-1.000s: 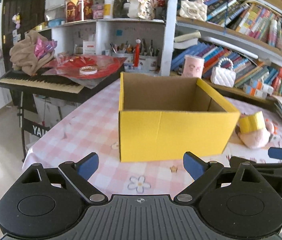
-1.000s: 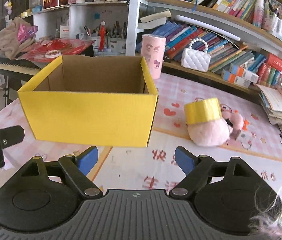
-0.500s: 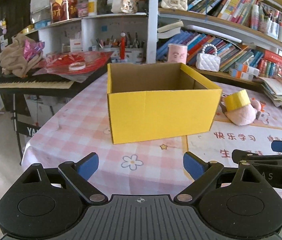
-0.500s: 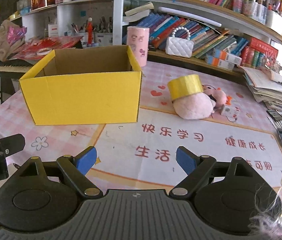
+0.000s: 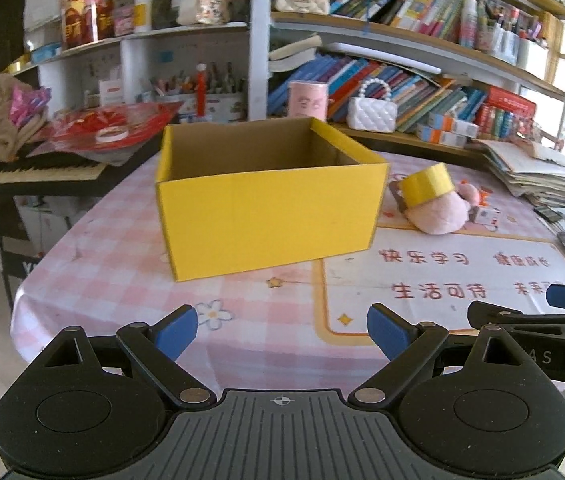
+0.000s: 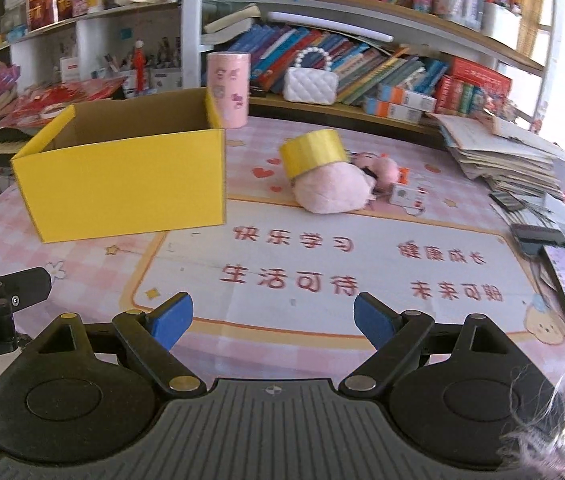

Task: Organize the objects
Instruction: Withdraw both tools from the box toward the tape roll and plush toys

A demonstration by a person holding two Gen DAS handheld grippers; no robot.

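Right wrist view has my right gripper point(image 6: 272, 318) with its blue-padded fingers spread wide and empty over the pink checked tablecloth point(image 6: 362, 216), and ahead the roll of yellow tape point(image 6: 314, 152) leans on the pink plush toy point(image 6: 334, 192), just right of the open yellow cardboard box point(image 6: 122, 184). A pink cylindrical tin point(image 6: 228, 90) stands behind the box, phones and stacked papers crowd the right edge, but the printed mat in front is bare. My left gripper point(image 5: 280, 330) is spread and empty too, near the table's front edge facing the box point(image 5: 266, 220).
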